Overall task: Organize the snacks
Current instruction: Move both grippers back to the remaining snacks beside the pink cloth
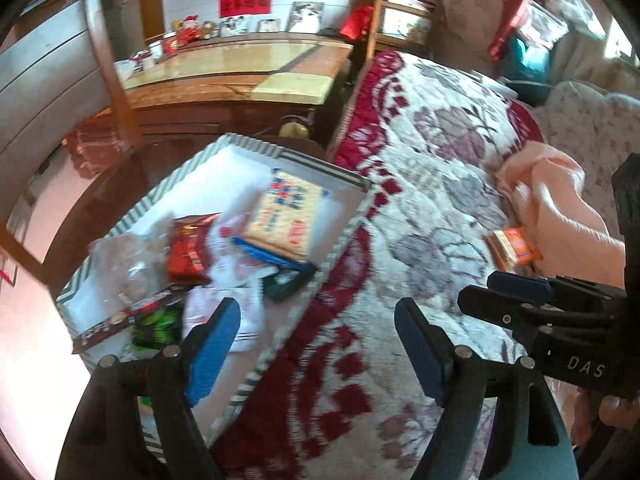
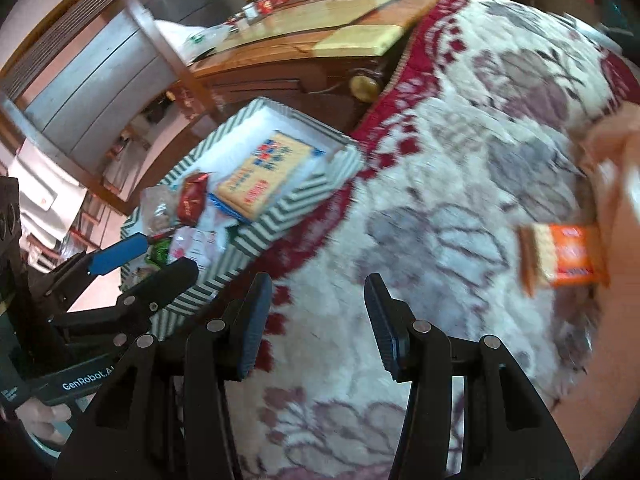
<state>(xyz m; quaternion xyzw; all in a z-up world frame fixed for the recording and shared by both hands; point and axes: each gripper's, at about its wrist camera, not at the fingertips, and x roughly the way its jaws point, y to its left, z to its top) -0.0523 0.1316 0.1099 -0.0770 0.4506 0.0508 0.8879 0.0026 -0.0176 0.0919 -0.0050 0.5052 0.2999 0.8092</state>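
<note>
Quilted bedding in cream and red flowers fills both wrist views, with a wooden cabinet behind. Over it the right hand-held gripper (image 2: 316,320) hangs with its jaws parted and nothing between them; the left hand-held gripper (image 1: 318,344) is spread wider, also empty, over the edge of the striped box (image 1: 344,236). Outward from the right one, the orange cracker packet (image 2: 564,256) lies on the quilt (image 2: 420,208) up and to the right, well apart, beside a peach cloth (image 2: 616,168), its long axis running roughly left to right. The right hand looks the nearer. That box, at the left, already holds a large cracker pack (image 1: 284,212) and a red snack pouch (image 1: 188,248).
</note>
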